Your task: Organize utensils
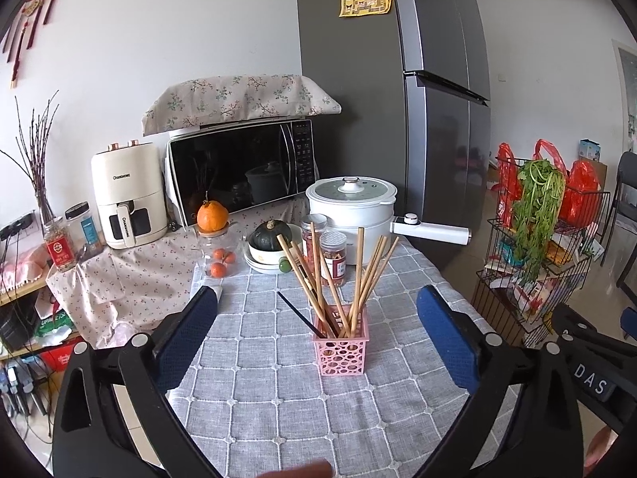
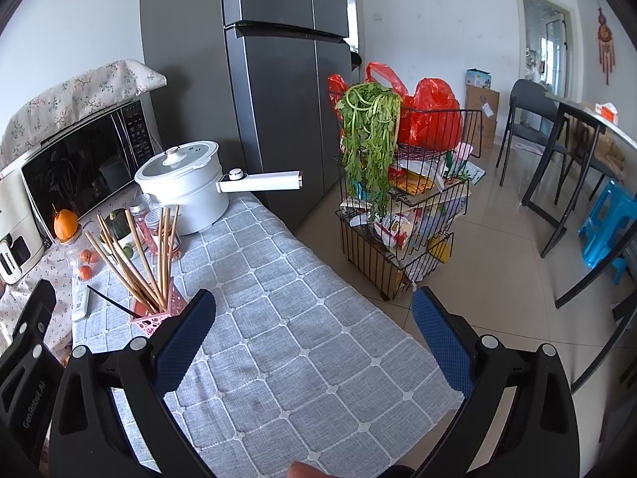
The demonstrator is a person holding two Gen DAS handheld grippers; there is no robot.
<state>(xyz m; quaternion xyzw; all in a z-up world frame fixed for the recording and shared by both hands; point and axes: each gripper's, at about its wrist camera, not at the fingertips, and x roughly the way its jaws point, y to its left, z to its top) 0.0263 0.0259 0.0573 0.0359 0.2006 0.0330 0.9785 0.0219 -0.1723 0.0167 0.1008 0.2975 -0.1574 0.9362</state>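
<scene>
A pink perforated holder [image 1: 343, 348] stands on the grey checked tablecloth [image 1: 278, 390]. Several wooden chopsticks [image 1: 360, 275] and a dark utensil [image 1: 298, 314] stand in it, fanned out. My left gripper [image 1: 316, 318] is open and empty, its blue pads wide apart, just in front of the holder. In the right wrist view the holder [image 2: 157, 318] with chopsticks [image 2: 135, 267] sits at the left. My right gripper [image 2: 314, 322] is open and empty over the table's right part, to the right of the holder.
A white pot [image 1: 352, 203] with a long handle, spice jars [image 1: 333, 253], a bowl with a squash [image 1: 272, 239] and a jar of oranges [image 1: 217, 255] stand behind. Microwave [image 1: 239, 171], air fryer [image 1: 127, 195] and fridge [image 1: 398, 79] lie beyond. A wire rack [image 2: 402, 207] stands off the table's right edge.
</scene>
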